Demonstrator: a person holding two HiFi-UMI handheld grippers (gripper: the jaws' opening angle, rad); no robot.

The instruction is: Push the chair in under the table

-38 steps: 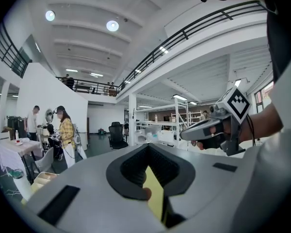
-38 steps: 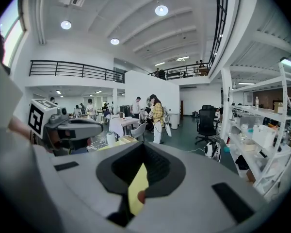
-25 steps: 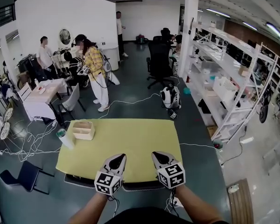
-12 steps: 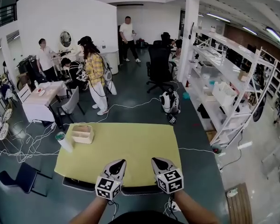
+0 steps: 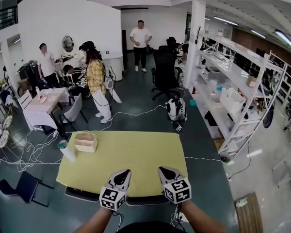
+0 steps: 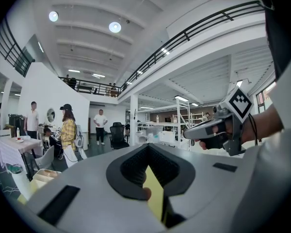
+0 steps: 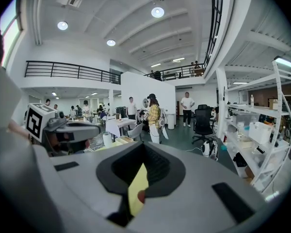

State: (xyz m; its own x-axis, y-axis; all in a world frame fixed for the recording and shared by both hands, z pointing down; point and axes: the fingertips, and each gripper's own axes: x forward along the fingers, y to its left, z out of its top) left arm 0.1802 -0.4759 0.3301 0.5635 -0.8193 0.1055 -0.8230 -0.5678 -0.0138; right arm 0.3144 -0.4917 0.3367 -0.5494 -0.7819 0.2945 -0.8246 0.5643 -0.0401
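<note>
A yellow-green table (image 5: 136, 154) fills the middle of the head view. Along its near edge a dark chair back (image 5: 82, 194) shows, the seat hidden beneath the top. My left gripper (image 5: 122, 173) and right gripper (image 5: 166, 170) hover side by side over that near edge, both shut with nothing between the jaws. Whether they touch the chair I cannot tell. In the left gripper view the left gripper (image 6: 148, 152) shows only a thin yellow slit of table between its pads. The right gripper (image 7: 144, 152) looks the same in its own view.
A white cup with a green lid (image 5: 65, 149) and a cardboard tray (image 5: 86, 142) stand on the table's far left corner. Cables lie on the floor around it. A blue chair (image 5: 26, 186) stands at the left, white shelves (image 5: 233, 96) at the right, several people beyond.
Both grippers stay where they were over the table's near edge. In the background a person in a white shirt has walked closer.
</note>
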